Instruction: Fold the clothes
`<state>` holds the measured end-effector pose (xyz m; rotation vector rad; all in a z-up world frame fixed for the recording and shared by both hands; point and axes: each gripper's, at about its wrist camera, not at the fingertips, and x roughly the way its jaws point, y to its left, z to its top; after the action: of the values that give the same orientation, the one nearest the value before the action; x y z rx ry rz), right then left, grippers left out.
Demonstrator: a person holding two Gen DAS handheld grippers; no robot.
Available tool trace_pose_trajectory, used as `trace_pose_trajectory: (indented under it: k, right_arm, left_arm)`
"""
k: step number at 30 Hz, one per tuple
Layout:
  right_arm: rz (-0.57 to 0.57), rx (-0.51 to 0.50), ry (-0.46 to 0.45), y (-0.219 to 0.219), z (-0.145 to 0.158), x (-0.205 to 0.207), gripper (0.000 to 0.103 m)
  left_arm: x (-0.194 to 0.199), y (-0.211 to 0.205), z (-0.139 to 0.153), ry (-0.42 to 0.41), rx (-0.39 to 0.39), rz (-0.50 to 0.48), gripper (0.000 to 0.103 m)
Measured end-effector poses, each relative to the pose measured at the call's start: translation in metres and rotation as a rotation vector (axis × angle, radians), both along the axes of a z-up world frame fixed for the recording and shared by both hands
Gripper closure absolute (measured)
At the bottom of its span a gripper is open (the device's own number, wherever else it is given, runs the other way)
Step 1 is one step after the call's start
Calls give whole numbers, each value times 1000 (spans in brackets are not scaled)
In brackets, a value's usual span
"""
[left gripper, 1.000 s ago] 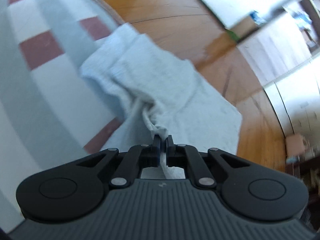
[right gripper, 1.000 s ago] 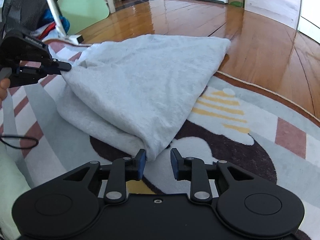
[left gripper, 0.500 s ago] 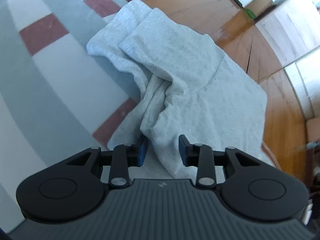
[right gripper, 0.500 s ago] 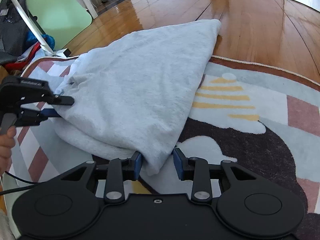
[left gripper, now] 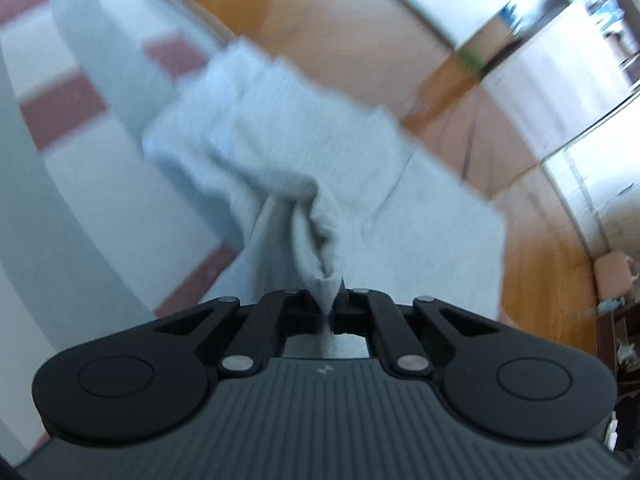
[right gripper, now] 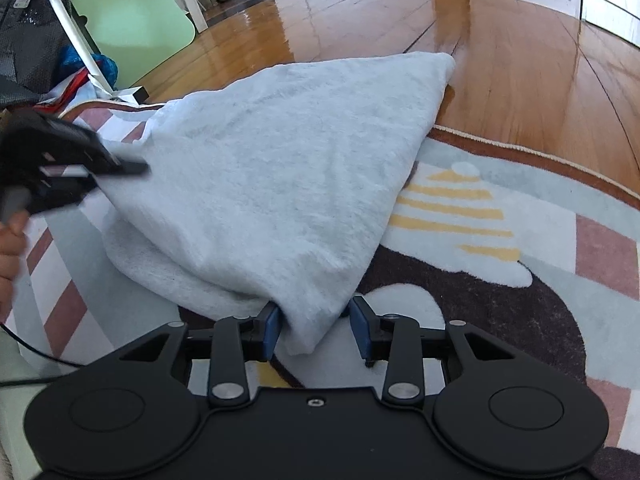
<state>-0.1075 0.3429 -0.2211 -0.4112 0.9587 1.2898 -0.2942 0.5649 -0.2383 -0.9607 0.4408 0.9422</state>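
Observation:
A light grey garment lies folded on a patterned rug, its far corner over the wooden floor. In the left wrist view, which is blurred by motion, my left gripper is shut on a pinched edge of the garment. The left gripper also shows in the right wrist view at the garment's left edge. My right gripper is open, with its blue pads on either side of the garment's near corner.
The rug has grey, white, red and dark patches and ends at a wooden floor. A pale green chair with white legs and a pile of bags stand at the far left. White doors line the back.
My left gripper was shut on the garment, opened, and has shut on its edge again while moving. My right gripper has stayed open and moved up around the near corner.

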Motion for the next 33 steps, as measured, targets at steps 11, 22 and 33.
trace_pose_trajectory:
  k: [11,22,33]
  right_arm:
    - [114,58,-194,-6,10,-22,94]
    - [96,-3,-180,-12,5,-23,95]
    - [41,-16,29,-21,2,-3,86]
  left_arm:
    - [-10,-18,-6,197,-17,44,100]
    - [-6,-26,-11,276,-54,21,91]
    - [-69,0,-21,100,-280,79,49]
